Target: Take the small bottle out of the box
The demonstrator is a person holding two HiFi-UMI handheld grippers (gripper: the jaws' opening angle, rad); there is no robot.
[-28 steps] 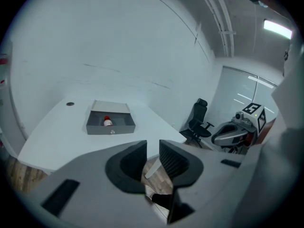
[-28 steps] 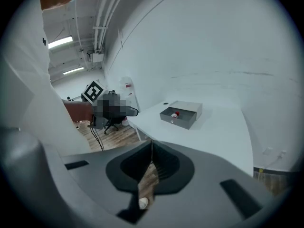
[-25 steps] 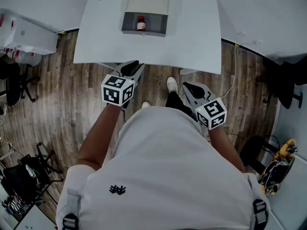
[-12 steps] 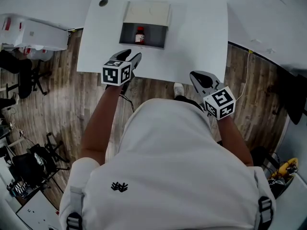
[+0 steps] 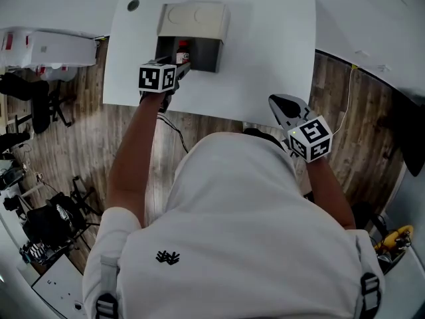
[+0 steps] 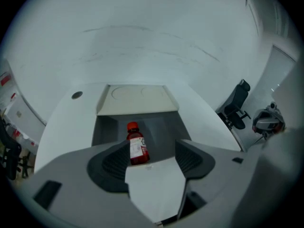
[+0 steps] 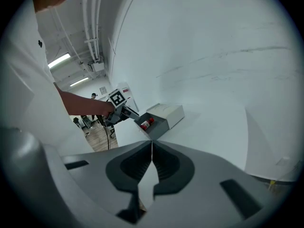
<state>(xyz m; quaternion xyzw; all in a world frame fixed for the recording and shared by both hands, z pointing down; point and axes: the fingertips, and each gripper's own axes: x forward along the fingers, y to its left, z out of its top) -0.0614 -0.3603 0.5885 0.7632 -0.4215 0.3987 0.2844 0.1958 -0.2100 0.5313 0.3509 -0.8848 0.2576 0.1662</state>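
The left gripper [image 6: 148, 159] has swung up to the grey open-fronted box [image 6: 107, 127], jaws just spread wide and empty, ready for a grasp on the small red-capped bottle of red liquid [image 6: 136, 145] standing upright inside, seemingly just beyond them, while the right gripper [image 7: 150, 151] hangs back, jaws together.

One small bottle [image 6: 137, 144], one box [image 5: 196, 17], one table [image 5: 265, 45] — and two grippers, left gripper [image 6: 152, 148] and right gripper [image 7: 151, 144].
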